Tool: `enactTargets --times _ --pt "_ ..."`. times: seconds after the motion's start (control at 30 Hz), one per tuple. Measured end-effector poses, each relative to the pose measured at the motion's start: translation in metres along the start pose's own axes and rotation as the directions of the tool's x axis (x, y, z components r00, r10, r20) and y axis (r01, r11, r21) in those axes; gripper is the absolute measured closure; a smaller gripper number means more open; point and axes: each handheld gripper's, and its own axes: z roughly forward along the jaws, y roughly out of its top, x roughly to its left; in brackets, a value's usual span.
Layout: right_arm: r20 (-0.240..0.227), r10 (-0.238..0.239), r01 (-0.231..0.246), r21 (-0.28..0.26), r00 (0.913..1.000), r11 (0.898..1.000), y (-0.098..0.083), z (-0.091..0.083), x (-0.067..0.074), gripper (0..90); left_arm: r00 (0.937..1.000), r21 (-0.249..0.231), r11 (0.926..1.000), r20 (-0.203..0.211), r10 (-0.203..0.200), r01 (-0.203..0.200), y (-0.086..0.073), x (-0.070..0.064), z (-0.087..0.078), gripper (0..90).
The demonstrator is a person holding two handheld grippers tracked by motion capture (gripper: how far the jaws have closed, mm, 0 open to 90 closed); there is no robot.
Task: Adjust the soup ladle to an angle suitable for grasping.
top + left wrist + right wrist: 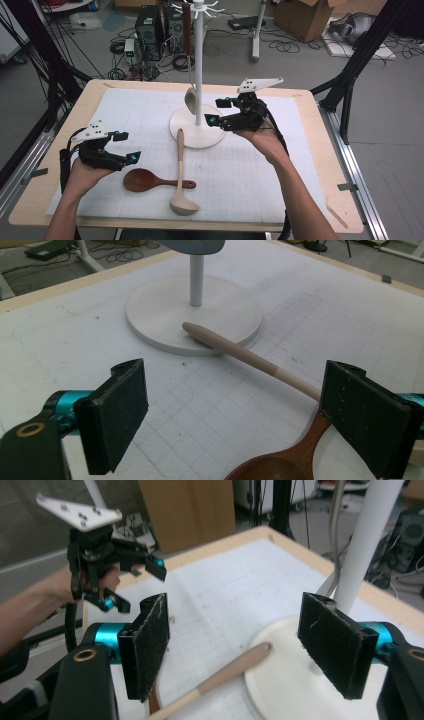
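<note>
A white hook stand [197, 131] rises from the middle of the mat, and a dark-handled ladle [190, 97] hangs from one of its hooks. A pale wooden ladle [180, 175] lies on the mat with its handle tip resting on the stand's base. A dark brown wooden spoon [147, 181] lies beside it to the left. My left gripper [128, 146] is open just left of the brown spoon, whose handle [300, 450] passes by the right pad [365, 420]. My right gripper [218, 111] hovers open to the right of the stand's pole, nothing between its pads [147, 645].
A white gridded mat [300, 150] covers the wooden table [330, 165]. Beyond the far edge the floor holds computer towers [150, 25], cables and a cardboard box [305, 17]. Black frame legs [360, 55] stand at the right.
</note>
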Motion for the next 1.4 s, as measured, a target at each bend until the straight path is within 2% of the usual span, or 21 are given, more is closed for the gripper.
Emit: enactTargets --times 0.37,0.53,0.63,0.93,1.1,1.2,1.4 --pt "0.006 0.036 -0.036 0.021 0.9993 0.999 -0.025 0.014 0.002 28.5 1.0000 0.004 1.0000 -0.003 0.001 -0.001 0.000 -0.001 0.002 12.7" --pt "0.005 0.039 -0.039 0.046 0.9992 0.998 -0.037 0.022 0.005 32.4 1.0000 0.003 1.0000 -0.003 0.002 -0.002 0.000 -0.002 0.002 13.1" --pt "-0.001 0.043 -0.043 0.058 0.9991 0.997 -0.044 0.027 0.006 37.1 1.0000 0.006 1.0000 -0.005 0.000 0.000 0.000 -0.002 0.003 13.5" --pt "0.029 0.036 -0.040 0.136 0.9989 0.990 -0.064 0.044 0.008 48.8 0.9999 0.016 0.9998 -0.005 0.011 -0.011 0.000 -0.004 0.005 14.3" --pt "0.030 0.056 -0.060 0.159 0.9980 0.985 -0.076 0.053 0.007 56.5 0.9999 0.016 0.9998 -0.004 0.011 -0.011 0.000 -0.004 0.005 14.4" --pt "0.023 0.062 -0.065 0.176 0.9978 0.982 -0.082 0.059 0.005 66.3 0.9999 0.023 0.9997 -0.006 0.010 -0.010 -0.001 -0.003 0.005 14.5" --pt "0.005 0.083 -0.082 0.214 0.9965 0.973 -0.092 0.071 0.003 80.3 1.0000 0.022 0.9997 -0.006 0.008 -0.008 -0.001 -0.002 0.006 15.3"
